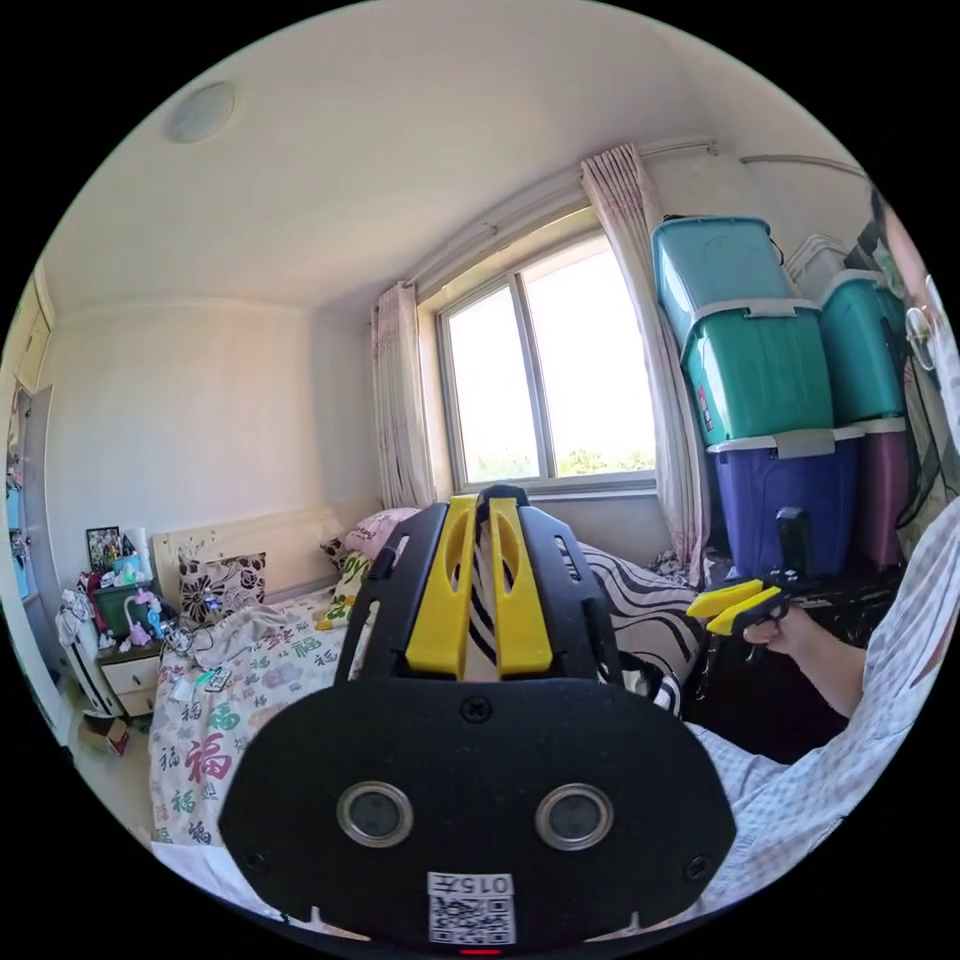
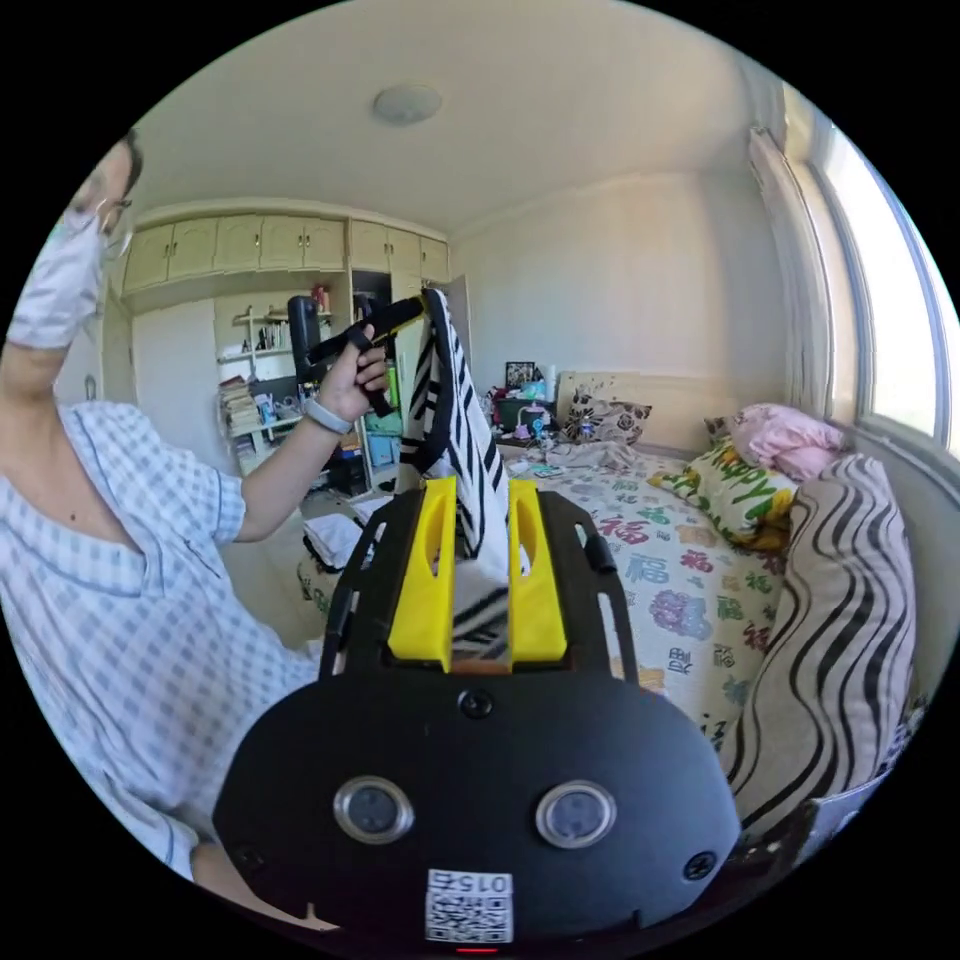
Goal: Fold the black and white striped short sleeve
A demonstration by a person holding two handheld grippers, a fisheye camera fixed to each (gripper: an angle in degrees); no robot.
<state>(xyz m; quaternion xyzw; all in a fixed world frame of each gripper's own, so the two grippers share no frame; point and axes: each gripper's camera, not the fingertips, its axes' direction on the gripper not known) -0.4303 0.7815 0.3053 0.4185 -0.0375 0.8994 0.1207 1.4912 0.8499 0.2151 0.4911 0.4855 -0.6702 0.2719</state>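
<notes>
Right now both tools are up in the air w/ the striped shirt hung between them, clear of the bed. Left tool: yellow jaws nearly together, striped cloth pinched between them. Right tool: jaws narrow too, clamped on a lower bit of the same shirt. Right gripper view also shows the left tool raised high in the person's hand, shirt dropping from its tip down to the right tool's jaws. Left gripper view shows the right tool off to the side in the other hand, jaws close together; can't tell the cloth there. Bed has a patterned sheet; pillows and a striped bolster sit along its window edge.
</notes>
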